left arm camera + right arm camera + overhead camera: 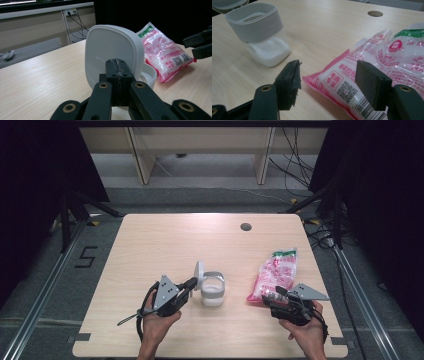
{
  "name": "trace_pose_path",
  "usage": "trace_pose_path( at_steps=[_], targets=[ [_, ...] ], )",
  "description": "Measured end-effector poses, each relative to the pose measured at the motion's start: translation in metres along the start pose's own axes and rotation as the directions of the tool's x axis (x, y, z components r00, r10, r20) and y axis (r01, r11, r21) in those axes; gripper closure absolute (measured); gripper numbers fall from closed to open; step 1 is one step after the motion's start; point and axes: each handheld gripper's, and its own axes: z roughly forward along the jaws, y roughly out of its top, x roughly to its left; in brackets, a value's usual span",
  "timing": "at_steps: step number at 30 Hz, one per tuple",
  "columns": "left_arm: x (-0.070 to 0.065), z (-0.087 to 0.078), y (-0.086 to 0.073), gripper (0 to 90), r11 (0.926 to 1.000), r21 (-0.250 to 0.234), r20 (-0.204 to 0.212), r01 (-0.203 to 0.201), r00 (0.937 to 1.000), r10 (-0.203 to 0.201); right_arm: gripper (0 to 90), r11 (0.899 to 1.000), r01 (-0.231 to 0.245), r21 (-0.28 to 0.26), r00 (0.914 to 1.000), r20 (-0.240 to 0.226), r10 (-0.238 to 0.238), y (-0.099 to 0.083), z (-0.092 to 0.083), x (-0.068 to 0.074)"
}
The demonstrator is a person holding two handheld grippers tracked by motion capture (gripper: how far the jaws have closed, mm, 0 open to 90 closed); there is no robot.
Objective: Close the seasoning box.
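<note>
Two grippers sit low in the high view, on a wooden table [150, 240]. The left gripper [190, 282], at lower left, has its jaws pressed tight together by the white lid [112, 53] of a small container [212, 291] in the middle; whether they pinch the lid, I cannot tell. The right gripper [327, 83], at lower right, has its jaws wide apart around the corner of a pink bag [372, 72], holding nothing.

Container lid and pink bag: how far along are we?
Done: the white hinged lid of the clear grey-collared container stands open, some white powder inside. In hand: the left gripper is shut at the lid's edge; the right gripper is open around the pink plastic bag's corner. Left: probably lifting and pouring.
</note>
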Motion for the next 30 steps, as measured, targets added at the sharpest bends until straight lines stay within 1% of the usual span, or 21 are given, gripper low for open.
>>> trace_pose_path(
  at_steps=[1,4,7,8,9,10,11,12,13,14,15,16,17,19,20,24,25,26,28,29,30],
  targets=[
    [0.000,0.001,0.000,89.2,1.0000,-0.006,0.007,0.001,1.0000,-0.001,37.7,1.000,0.001,0.001,1.0000,0.001,-0.001,0.000,0.000,0.000],
    [-0.004,0.002,0.001,89.2,1.0000,0.008,0.013,-0.003,0.9999,0.002,37.7,1.000,-0.003,-0.012,1.0000,-0.009,0.003,0.000,0.001,0.001],
    [-0.006,0.002,0.002,89.1,1.0000,0.004,0.033,-0.002,0.9995,0.002,37.7,1.000,-0.002,-0.003,1.0000,-0.009,0.002,0.000,0.000,0.001],
    [-0.007,0.002,0.002,88.8,1.0000,0.004,0.039,0.008,0.9992,-0.008,37.7,1.000,-0.009,-0.013,0.9999,-0.014,0.009,0.000,0.000,0.001],
    [-0.007,0.003,0.002,86.0,0.9999,0.006,0.050,0.010,0.9987,-0.011,37.7,1.000,-0.017,-0.004,0.9998,-0.007,0.017,0.000,-0.001,0.002],
    [-0.008,0.003,0.002,81.0,0.9995,0.011,0.067,0.029,0.9973,-0.029,37.6,1.000,-0.003,-0.005,1.0000,-0.002,0.003,0.000,-0.001,0.001],
    [-0.008,0.003,0.002,77.4,0.9995,0.014,0.073,0.029,0.9969,-0.030,37.6,1.000,-0.001,-0.001,1.0000,0.000,0.001,0.000,-0.001,0.001],
    [-0.009,0.002,0.002,74.7,0.9995,0.027,0.075,0.015,0.9970,-0.017,37.7,1.000,0.001,-0.007,1.0000,-0.006,-0.002,0.000,0.000,0.001],
    [-0.009,0.002,0.002,70.5,0.9996,0.021,0.088,0.018,0.9960,-0.020,37.6,1.000,-0.003,-0.012,1.0000,-0.008,0.002,0.000,0.000,0.001],
    [-0.010,0.001,0.002,65.9,0.9990,0.036,0.087,0.026,0.9958,-0.029,37.6,1.000,-0.001,-0.013,1.0000,-0.009,0.001,0.000,0.001,0.001],
    [-0.011,0.001,0.002,61.3,0.9990,0.041,0.087,0.017,0.9960,-0.020,37.6,1.000,-0.024,-0.003,0.9997,-0.006,0.024,-0.001,0.000,0.003],
    [-0.012,0.001,0.002,58.7,0.9987,0.050,0.085,0.009,0.9963,-0.013,37.6,1.000,-0.009,-0.005,0.9999,-0.005,0.009,-0.001,0.001,0.002],
    [-0.013,0.001,0.002,55.0,0.9986,0.050,0.085,0.019,0.9961,-0.023,37.6,1.000,0.008,-0.008,0.9999,-0.013,-0.008,-0.001,0.002,0.001],
    [-0.013,0.002,0.002,49.2,0.9984,0.047,0.077,0.031,0.9965,-0.034,37.7,1.000,0.007,-0.010,0.9999,-0.011,-0.007,-0.001,0.001,0.001],
    [-0.014,0.002,0.002,47.6,0.9983,0.048,0.078,0.033,0.9963,-0.037,37.6,1.000,0.019,-0.012,0.9998,0.002,-0.019,0.000,0.001,0.000],
    [-0.015,0.002,0.003,38.6,0.9971,0.064,0.067,0.041,0.9967,-0.045,37.6,1.000,0.016,-0.011,0.9999,-0.003,-0.016,-0.001,0.001,0.000],
    [-0.016,0.003,0.002,34.9,0.9969,0.061,0.074,0.050,0.9958,-0.054,37.6,1.000,0.019,-0.011,0.9998,-0.005,-0.019,-0.001,0.001,0.001],
    [-0.016,0.002,0.003,33.2,0.9961,0.075,0.058,0.047,0.9970,-0.051,37.5,1.000,-0.016,-0.004,0.9998,-0.013,0.016,-0.001,0.001,0.004],
    [-0.017,0.002,0.002,31.6,0.9955,0.075,0.050,0.058,0.9968,-0.062,37.5,1.000,-0.014,-0.006,0.9998,-0.013,0.014,-0.001,0.001,0.004],
    [-0.016,0.002,0.002,30.0,0.9965,0.074,0.054,0.040,0.9976,-0.044,37.5,1.000,-0.011,-0.012,0.9999,-0.007,0.011,-0.001,0.002,0.004],
    [-0.017,0.001,0.001,28.9,0.9955,0.073,0.049,0.061,0.9967,-0.064,37.5,1.000,-0.014,-0.012,0.9998,-0.014,0.013,-0.001,0.001,0.004]
  ],
)
